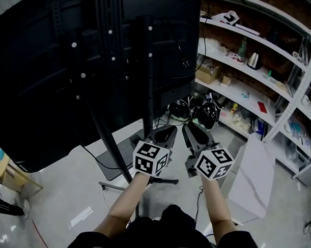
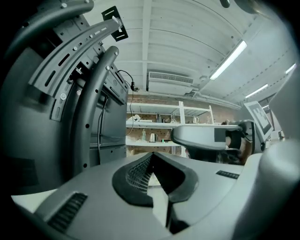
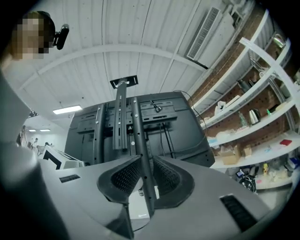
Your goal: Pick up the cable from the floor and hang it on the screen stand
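The big dark screen [image 1: 40, 76] shows its back on a black stand post [image 1: 147, 70]. A thin black cable [image 1: 182, 58] hangs down the screen's back from the mounting bracket; it also shows as the cable [image 3: 165, 136] beside the post [image 3: 137, 126], and as the cable [image 2: 125, 79]. Both grippers are held level side by side below the screen, clear of the stand. My left gripper [image 1: 168, 130] has its pads meeting at the tips [image 2: 151, 161], with nothing in them. My right gripper [image 1: 188, 128] keeps a narrow gap [image 3: 143, 173]; only the far-off post shows through it.
Dark coiled bundles [image 1: 206, 115] lie on the floor under the white shelves [image 1: 248, 91], which hold several small items. A white panel [image 1: 253, 175] leans at the right. The stand's flat base [image 1: 116, 168] and legs spread over the floor in front of me.
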Available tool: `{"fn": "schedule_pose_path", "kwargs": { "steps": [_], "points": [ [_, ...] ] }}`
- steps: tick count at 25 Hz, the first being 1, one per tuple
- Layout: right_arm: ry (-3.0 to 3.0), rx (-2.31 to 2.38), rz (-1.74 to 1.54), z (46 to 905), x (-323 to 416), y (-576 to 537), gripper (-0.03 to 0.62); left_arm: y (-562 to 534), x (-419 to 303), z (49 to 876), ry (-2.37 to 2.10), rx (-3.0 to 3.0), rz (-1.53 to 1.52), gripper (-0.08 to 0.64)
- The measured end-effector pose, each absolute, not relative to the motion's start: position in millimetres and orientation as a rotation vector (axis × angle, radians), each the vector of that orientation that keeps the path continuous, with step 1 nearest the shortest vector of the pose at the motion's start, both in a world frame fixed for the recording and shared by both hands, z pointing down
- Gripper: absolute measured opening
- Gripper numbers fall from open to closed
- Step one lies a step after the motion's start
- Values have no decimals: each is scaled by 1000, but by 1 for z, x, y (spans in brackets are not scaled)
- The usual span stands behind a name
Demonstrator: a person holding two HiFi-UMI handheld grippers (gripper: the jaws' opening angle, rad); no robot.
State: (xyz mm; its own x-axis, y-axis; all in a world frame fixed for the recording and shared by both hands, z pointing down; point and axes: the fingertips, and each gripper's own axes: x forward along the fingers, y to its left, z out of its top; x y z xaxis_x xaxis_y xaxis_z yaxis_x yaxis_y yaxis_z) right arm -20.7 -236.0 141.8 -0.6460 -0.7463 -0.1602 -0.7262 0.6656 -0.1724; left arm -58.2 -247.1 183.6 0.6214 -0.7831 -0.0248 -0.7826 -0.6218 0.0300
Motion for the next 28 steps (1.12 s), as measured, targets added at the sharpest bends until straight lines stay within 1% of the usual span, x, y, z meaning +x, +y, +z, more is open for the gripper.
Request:
{"fn": "schedule_pose_path", "kwargs": {
  "steps": [2,3,6,14,28],
  "points": [
    [2655,-1222,-165,157,-20,-229,58,-239,-58,194,-1376,2806,-47,8],
    [2654,-1236,-165,162,-20,-225,44,-235,-59,198,-1381,2803,-42,8],
    [2659,-1275,-136,170,-20,-218,29,-226,-60,206,-1380,2780,-56,8],
    [2672,-1281,-38,169,-26,-207,25,-208,-63,219,-1413,2803,-21,8],
    [2721,-1229,-14,165,-39,-207,25,-209,-65,230,-1437,2775,-11,8]
  ]
}}
